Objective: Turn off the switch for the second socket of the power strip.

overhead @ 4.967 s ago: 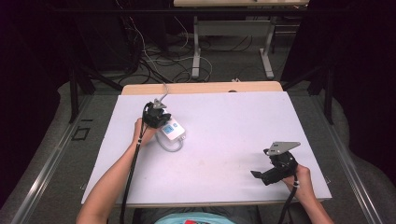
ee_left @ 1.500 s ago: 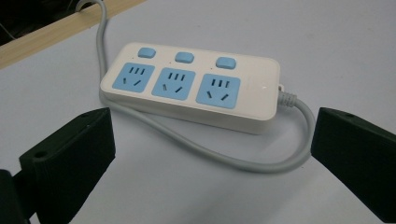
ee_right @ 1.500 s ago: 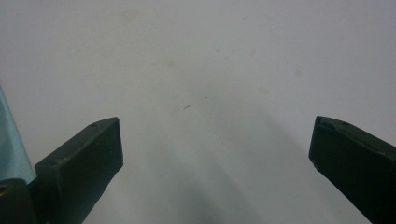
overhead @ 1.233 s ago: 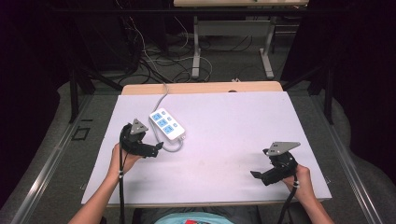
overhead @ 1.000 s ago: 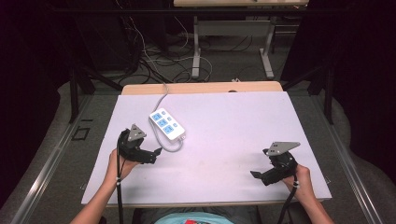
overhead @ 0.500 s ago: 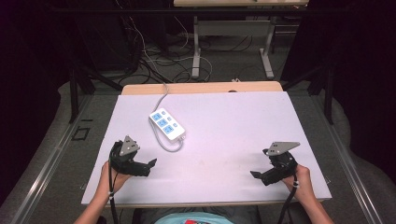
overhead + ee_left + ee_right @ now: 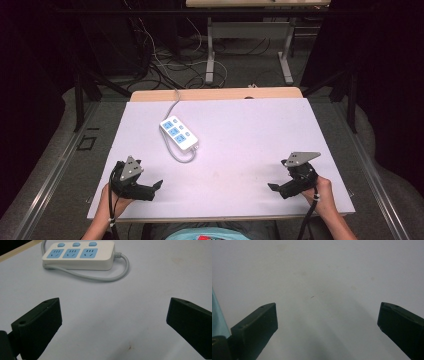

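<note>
On the pale table [image 7: 260, 135], the white power strip [image 7: 178, 133] lay flat in the left half, nearer the far edge than the near one, its three blue sockets facing up. Its grey cord [image 7: 172, 102] ran back over the far edge, and a short loop of the same cord curled on the table just off the strip's near end. In the left gripper view the power strip [image 7: 78, 255] sat ahead of the jaws with that loop bending around its right end, and bare tabletop lay between the jaws and the strip.

The left gripper [image 7: 155, 186] was held near the table's front left corner, well apart from the strip, its jaws spread wide and gripping nothing. The right gripper [image 7: 272, 187] was held near the front right corner, close to the near edge, its jaws likewise spread wide over bare tabletop. In the right gripper view a sliver of pale blue showed at the left border past the table's edge.

Between the two grippers the whole front strip of the table was open, and the right half held nothing but faint stains.
</note>
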Demonstrator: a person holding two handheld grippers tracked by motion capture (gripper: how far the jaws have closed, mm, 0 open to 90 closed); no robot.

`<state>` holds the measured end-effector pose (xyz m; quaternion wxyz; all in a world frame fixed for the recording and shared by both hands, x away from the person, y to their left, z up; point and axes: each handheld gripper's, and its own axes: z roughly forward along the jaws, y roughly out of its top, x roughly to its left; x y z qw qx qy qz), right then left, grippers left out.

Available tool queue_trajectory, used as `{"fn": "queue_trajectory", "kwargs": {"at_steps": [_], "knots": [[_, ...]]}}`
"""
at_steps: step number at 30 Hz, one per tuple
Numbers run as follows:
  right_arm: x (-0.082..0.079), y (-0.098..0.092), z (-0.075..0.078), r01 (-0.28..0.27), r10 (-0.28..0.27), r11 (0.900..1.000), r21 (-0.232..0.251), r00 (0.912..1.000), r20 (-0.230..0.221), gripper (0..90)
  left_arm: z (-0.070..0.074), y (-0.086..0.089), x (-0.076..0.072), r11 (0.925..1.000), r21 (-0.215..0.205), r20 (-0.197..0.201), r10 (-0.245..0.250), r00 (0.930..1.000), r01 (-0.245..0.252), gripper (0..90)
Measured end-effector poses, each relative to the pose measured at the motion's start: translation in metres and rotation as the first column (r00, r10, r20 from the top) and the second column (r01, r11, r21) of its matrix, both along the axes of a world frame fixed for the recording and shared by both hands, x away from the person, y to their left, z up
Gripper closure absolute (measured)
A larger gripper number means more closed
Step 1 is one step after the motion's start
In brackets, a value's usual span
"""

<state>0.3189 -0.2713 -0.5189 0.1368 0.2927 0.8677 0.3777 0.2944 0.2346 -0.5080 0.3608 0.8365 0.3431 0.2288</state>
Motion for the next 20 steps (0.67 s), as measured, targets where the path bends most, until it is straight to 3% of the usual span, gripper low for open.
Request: {"fn": "queue_trajectory", "kwargs": {"at_steps": [6, 8, 15, 20], "knots": [[0.0, 0.0, 0.0, 0.01, -0.01, 1.0, -0.004, 1.0, 0.0, 2.4, -0.001, 0.0, -0.007, 1.0, 0.003, 0.008, -0.008, 0.9999, 0.008, 0.0], [0.0, 0.0, 0.0, 0.006, -0.006, 1.0, -0.007, 1.0, -0.004, 2.4, -0.002, 0.0, -0.01, 0.9999, -0.007, -0.008, -0.012, 0.9999, 0.012, 0.0], [0.0, 0.0, 0.0, 0.004, -0.004, 1.0, -0.015, 0.9999, -0.01, 2.4, -0.003, 0.004, -0.019, 0.9999, -0.015, 0.011, -0.002, 0.9999, 0.002, 0.0], [0.0, 0.0, 0.0, 0.009, -0.009, 1.0, -0.011, 1.0, -0.002, 2.4, -0.004, 0.005, -0.023, 0.9999, -0.008, -0.007, -0.012, 0.9999, 0.012, 0.0]]}}
